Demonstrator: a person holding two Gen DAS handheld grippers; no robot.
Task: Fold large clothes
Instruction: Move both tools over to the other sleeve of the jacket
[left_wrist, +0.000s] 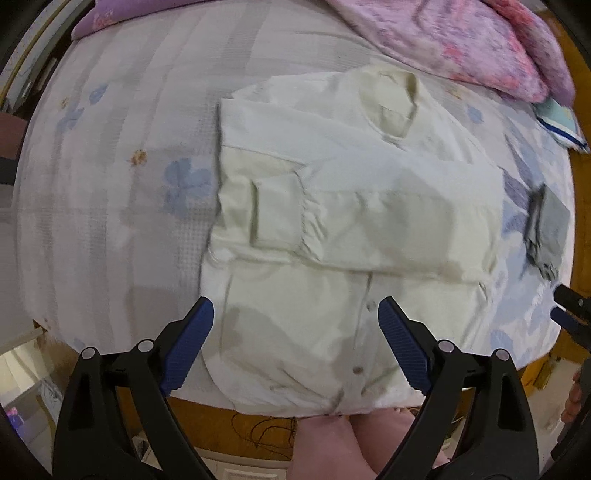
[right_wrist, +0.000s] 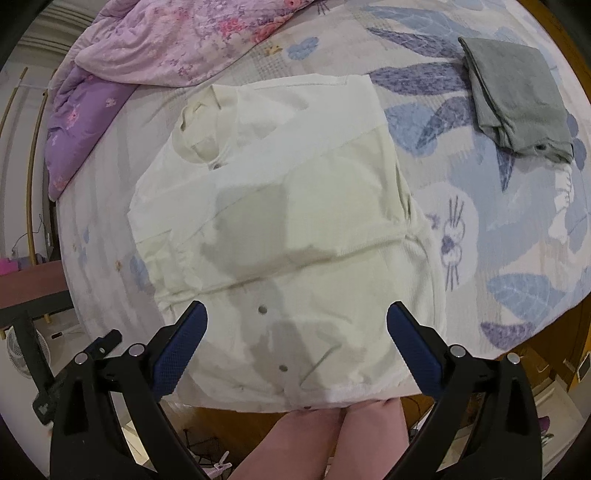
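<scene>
Above near hem of shirt (left_wrist: 332, 221), left gripper (left_wrist: 295, 347) and right gripper (right_wrist: 295, 347) released; grasp both hem corners evenly.

One white shirt (left_wrist: 351, 221), one folded grey garment (right_wrist: 517, 96), one quilt (right_wrist: 177, 40).
</scene>
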